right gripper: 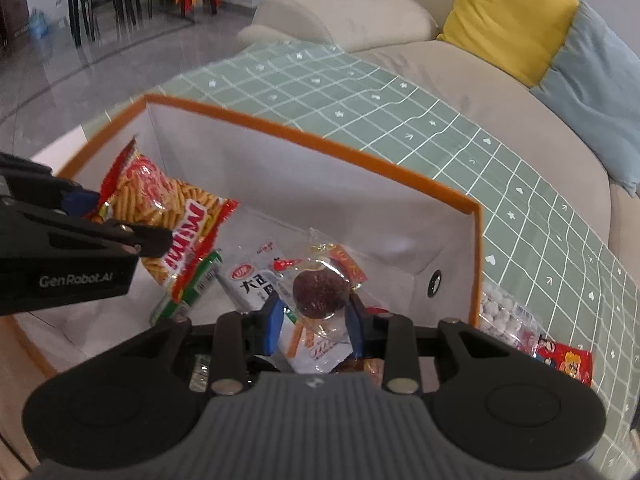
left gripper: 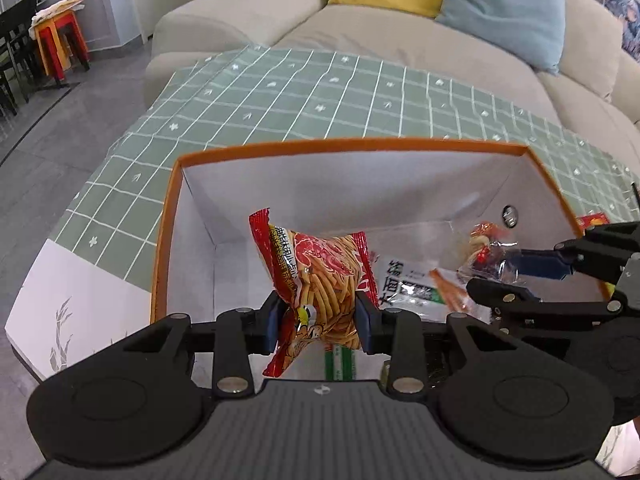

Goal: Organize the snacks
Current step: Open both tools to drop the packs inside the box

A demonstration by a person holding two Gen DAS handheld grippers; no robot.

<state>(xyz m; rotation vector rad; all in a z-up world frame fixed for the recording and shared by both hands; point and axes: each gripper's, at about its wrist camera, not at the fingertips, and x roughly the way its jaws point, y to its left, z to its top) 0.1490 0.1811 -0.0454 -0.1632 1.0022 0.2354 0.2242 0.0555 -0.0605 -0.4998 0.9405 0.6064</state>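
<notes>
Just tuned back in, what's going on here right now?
A person is packing snacks into the orange-rimmed box on the green checked tablecloth. The left gripper is shut on a red bag of stick snacks, held over the box. The right gripper is shut on a clear-wrapped round brown cake, also over the box. A few packets already lie inside; a bag of white balls and a red packet wait outside.

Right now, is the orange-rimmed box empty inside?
No, the orange-rimmed white cardboard box already has a white printed snack packet lying on its bottom, below the two bags the tongs hold.
</notes>
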